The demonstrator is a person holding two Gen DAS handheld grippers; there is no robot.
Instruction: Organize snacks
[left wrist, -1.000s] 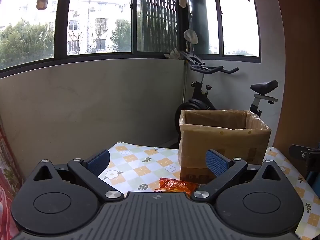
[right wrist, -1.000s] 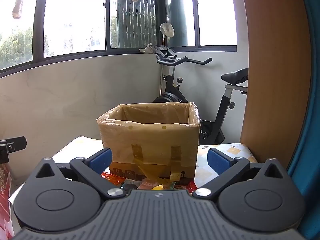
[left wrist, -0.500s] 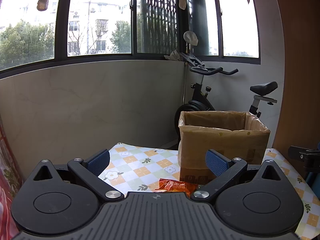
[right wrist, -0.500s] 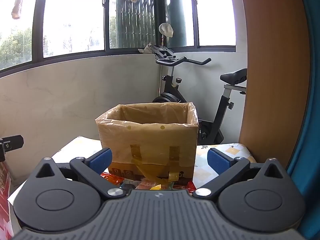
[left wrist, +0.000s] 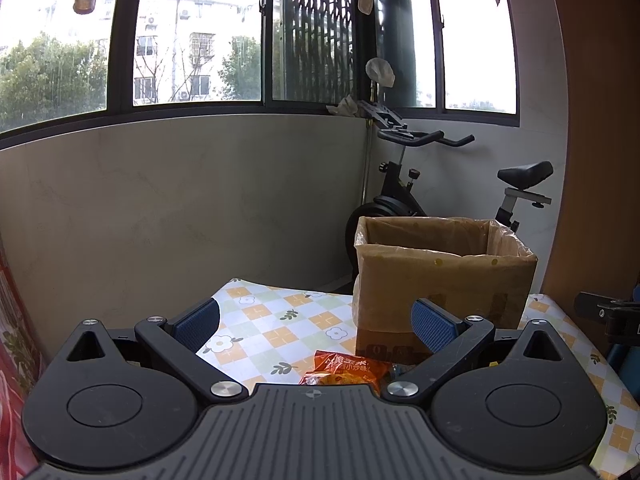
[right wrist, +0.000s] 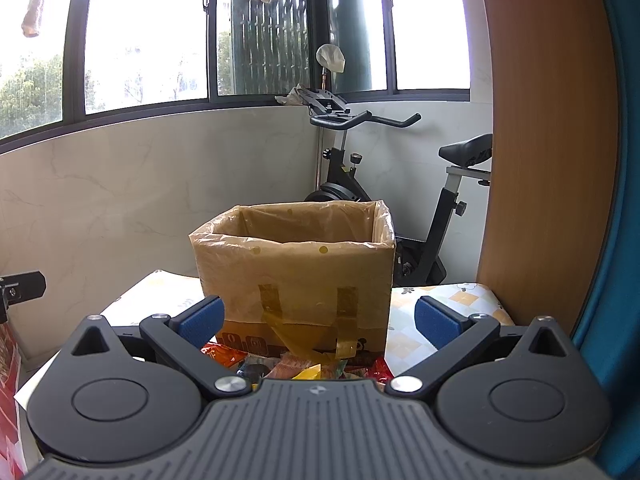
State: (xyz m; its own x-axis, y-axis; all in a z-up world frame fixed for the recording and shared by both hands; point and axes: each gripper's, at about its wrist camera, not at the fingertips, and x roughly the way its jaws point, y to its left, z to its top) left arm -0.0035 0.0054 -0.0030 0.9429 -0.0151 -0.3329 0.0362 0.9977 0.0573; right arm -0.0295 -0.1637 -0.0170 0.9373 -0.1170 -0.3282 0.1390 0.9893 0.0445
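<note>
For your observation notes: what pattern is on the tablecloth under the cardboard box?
The tablecloth has orange, green and white checks with flowers and leaves, clearest in the left wrist view.

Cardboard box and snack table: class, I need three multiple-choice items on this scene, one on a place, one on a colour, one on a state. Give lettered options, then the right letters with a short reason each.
1. Where do the snack packets lie?
A. Inside the box
B. On the table in front of the cardboard box
C. On the exercise bike seat

2. What colour are the pads of the left tongs?
A. Blue
B. Red
C. White

3. What state are the right tongs in?
A. Shut on a packet
B. Shut on the box rim
C. Open, holding nothing

Answers:
1 B, the packets sit on the checked tablecloth at the foot of the box.
2 A, both pads show blue.
3 C, the pads stand wide apart with nothing between them.
</note>
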